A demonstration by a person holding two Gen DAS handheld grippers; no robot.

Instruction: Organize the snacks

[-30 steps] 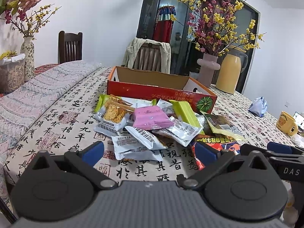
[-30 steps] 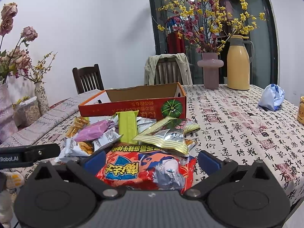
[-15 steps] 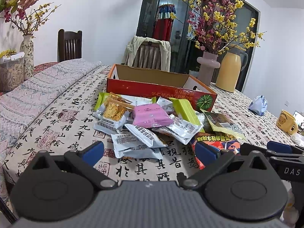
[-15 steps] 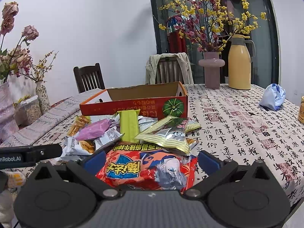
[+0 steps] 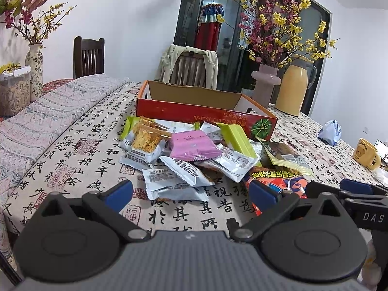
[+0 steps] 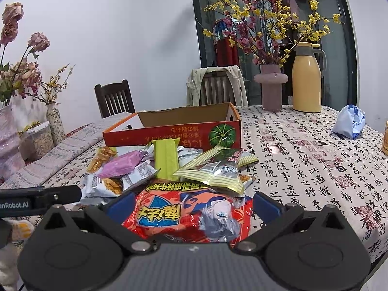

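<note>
A pile of snack packets lies on the calligraphy-print tablecloth in front of an open red cardboard box [image 5: 206, 114] [image 6: 169, 134]. It includes a pink packet [image 5: 194, 145], a green bar [image 5: 238, 138], several white packets [image 5: 167, 177] and a yellow-green bag [image 6: 215, 167]. My left gripper [image 5: 190, 191] is open just short of the white packets and holds nothing. My right gripper [image 6: 194, 203] is open, with its fingers on either side of a big red snack bag [image 6: 189, 214] [image 5: 276, 181] lying at the near edge of the pile.
A pink vase of flowering branches [image 6: 271, 84] and a yellow thermos jug [image 6: 306, 77] stand at the far right of the table. A blue-white bag [image 6: 349, 121] and a yellow mug [image 5: 366, 154] sit to the right. A folded patterned cloth [image 5: 60, 111] covers the left side. Chairs stand behind.
Both grippers have edged a little forward toward the pile. The red bag now sits slightly deeper between the right fingers. No packet has moved.
</note>
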